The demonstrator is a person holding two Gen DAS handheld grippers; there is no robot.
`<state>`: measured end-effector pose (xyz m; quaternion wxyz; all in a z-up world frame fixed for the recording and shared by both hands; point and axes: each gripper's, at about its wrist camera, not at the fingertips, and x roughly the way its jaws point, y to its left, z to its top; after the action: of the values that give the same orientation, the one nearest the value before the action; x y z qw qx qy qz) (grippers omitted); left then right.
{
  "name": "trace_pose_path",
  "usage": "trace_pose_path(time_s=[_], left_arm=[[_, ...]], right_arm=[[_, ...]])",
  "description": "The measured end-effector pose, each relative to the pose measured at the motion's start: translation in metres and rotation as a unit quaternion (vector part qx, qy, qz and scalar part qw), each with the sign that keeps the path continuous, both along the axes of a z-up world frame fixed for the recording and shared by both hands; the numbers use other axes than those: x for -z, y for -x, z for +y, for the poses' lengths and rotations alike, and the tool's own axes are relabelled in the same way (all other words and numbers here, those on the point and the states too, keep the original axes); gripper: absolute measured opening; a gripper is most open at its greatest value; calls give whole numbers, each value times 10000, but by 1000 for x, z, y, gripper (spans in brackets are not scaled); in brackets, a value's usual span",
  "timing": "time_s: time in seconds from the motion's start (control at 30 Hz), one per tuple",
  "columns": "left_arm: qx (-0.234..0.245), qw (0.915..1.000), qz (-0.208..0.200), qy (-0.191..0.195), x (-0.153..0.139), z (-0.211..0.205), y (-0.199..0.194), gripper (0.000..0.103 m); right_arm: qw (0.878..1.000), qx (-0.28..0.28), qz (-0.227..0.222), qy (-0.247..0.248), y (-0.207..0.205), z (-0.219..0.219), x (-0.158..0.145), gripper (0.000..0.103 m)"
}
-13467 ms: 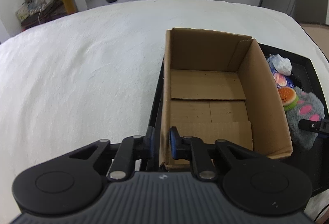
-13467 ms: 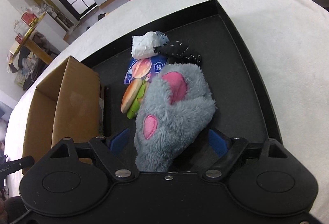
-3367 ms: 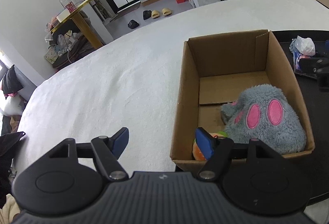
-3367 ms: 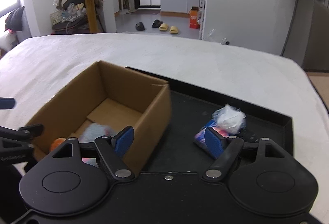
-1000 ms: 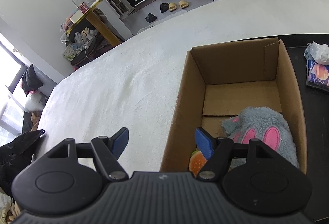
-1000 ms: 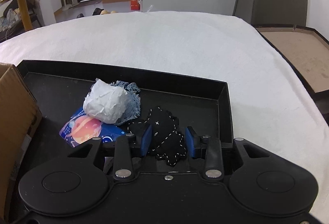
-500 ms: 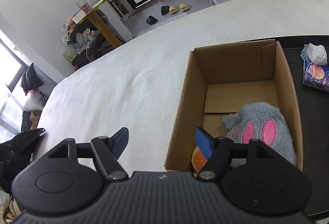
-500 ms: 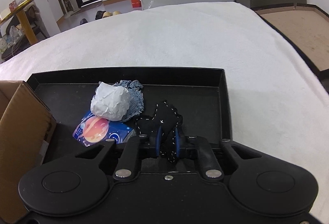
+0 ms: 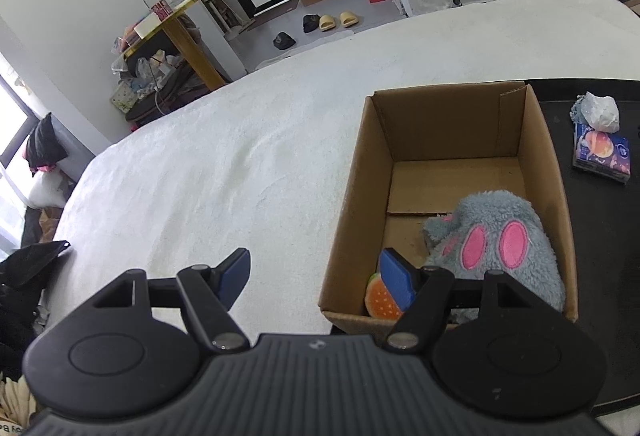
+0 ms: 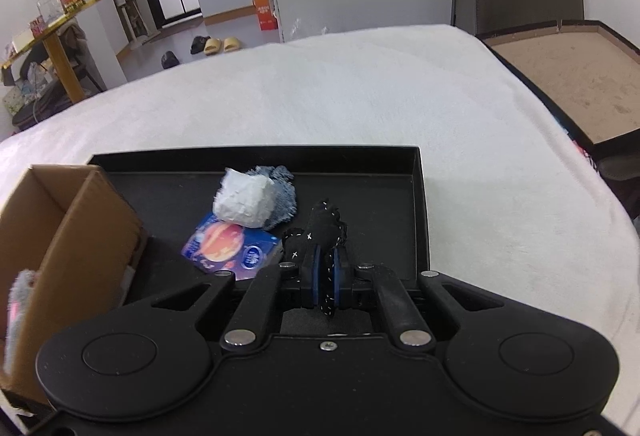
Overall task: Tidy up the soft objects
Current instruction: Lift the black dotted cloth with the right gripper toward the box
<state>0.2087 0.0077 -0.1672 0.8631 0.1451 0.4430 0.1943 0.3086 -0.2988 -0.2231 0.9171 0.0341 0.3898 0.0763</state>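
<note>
Black cloth with white stitching (image 10: pixel 326 232) sits pinched between the blue pads of the right tool (image 10: pixel 325 278), whose jaws are drawn almost together on it; most of the fabric bunches up just ahead of the fingertips, and a short tail hangs back toward the tool body. Under and around the tool lies a black tray (image 10: pixel 416 203) on a white-covered desk (image 10: pixel 360 95). Ahead and to the left of the right tool, a white wad (image 10: pixel 244 203) rests against a scrap of blue denim (image 10: pixel 282 201), and just nearer than these lies a flat pack printed with a planet (image 10: pixel 230 244), close beside the held cloth. Farther left stands a cardboard box (image 10: pixel 76 232).

The left tool (image 9: pixel 316 276) hangs with its jaws spread wide and nothing between them. Its right pad is over the near left corner of the box (image 9: pixel 356 195); its left pad is over the white desk (image 9: pixel 220 163). Inside the box, just ahead of the right pad, a grey plush paw with pink pads (image 9: pixel 500 240) fills the near right part, and an orange-and-green plush piece (image 9: pixel 380 300) lies in the near left corner, partly hidden by the pad. Beyond the box to the right, the white wad (image 9: pixel 600 111) and planet pack (image 9: pixel 602 155) lie on the tray (image 9: pixel 600 236).
</note>
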Motion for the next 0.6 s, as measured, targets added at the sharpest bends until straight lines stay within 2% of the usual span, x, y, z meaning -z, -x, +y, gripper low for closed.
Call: trace_pose_path(time_s=[0.43,0.6], left_arm=[[121,9977,-162,644,3,17,8,70],[237,9964,-183,796,5,18,10,70]], right_arm=[[9991,-100,-394,-122,27,17,-37,6],[9988,-77,-406,-271,37,24,-40,6]])
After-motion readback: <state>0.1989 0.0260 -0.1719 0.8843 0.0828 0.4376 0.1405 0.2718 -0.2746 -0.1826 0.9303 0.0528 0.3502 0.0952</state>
